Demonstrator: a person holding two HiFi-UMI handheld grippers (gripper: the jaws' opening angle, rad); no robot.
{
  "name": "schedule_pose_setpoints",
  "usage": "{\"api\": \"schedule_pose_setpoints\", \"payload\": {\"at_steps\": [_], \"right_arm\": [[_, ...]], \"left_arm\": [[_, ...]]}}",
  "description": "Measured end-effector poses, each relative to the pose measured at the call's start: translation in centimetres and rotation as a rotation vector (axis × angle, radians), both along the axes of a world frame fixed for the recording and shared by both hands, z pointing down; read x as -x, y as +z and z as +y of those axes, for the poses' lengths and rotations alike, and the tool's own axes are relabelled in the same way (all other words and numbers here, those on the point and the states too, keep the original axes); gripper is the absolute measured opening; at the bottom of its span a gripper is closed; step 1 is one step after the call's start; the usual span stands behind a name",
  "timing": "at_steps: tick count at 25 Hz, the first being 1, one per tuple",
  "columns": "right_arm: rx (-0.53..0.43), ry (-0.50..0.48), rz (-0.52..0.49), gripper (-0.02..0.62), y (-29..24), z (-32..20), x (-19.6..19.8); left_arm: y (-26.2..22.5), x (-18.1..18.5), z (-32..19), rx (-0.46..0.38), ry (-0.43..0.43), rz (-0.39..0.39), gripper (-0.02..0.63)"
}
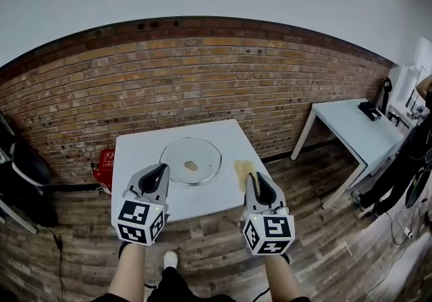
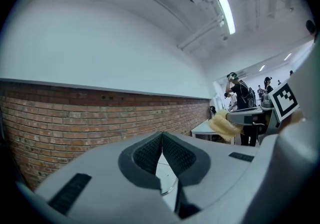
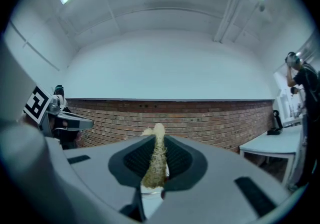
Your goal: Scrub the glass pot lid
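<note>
The round glass pot lid (image 1: 191, 161) lies flat in the middle of the small white table (image 1: 135, 152), with a brownish spot at its centre. My left gripper (image 1: 160, 169) hovers over the table's front left, just short of the lid's rim; its jaws meet with nothing between them (image 2: 162, 154). My right gripper (image 1: 252, 176) is held at the front right, beside the lid, shut on a yellow scrub sponge (image 1: 243, 171). In the right gripper view the sponge (image 3: 156, 158) stands upright, pinched between the pads, and it pokes past the tips.
A brick wall runs behind the table. A red box (image 1: 104, 167) sits on the wooden floor at the table's left, and a dark chair (image 1: 27, 165) stands further left. A second white table (image 1: 351, 128) and a person (image 1: 405, 159) are at the right.
</note>
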State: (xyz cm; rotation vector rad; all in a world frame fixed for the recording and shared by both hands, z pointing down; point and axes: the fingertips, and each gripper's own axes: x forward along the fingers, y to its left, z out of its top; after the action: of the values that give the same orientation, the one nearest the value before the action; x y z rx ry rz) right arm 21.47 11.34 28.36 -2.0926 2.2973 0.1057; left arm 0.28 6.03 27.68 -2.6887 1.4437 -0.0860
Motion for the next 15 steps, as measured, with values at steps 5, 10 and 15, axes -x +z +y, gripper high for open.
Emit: {"api": "schedule_pose_setpoints", "payload": {"at_steps": [5, 10, 15], "right_arm": [[-0.001, 0.023, 0.006, 0.058, 0.0, -4.4, 0.6], [0.021, 0.034, 0.011, 0.058, 0.9, -9.4, 2.2], [0.036, 0.055, 0.010, 0.058, 1.0, -14.3, 3.6]], "left_arm": [[0.8, 1.2, -4.6, 0.017, 0.011, 0.005, 0.009], [2.0, 2.9, -9.9, 0.041, 0.019, 0.015, 0.009], [2.5, 4.4, -15.4, 0.066, 0.029, 0.021, 0.009]]}}
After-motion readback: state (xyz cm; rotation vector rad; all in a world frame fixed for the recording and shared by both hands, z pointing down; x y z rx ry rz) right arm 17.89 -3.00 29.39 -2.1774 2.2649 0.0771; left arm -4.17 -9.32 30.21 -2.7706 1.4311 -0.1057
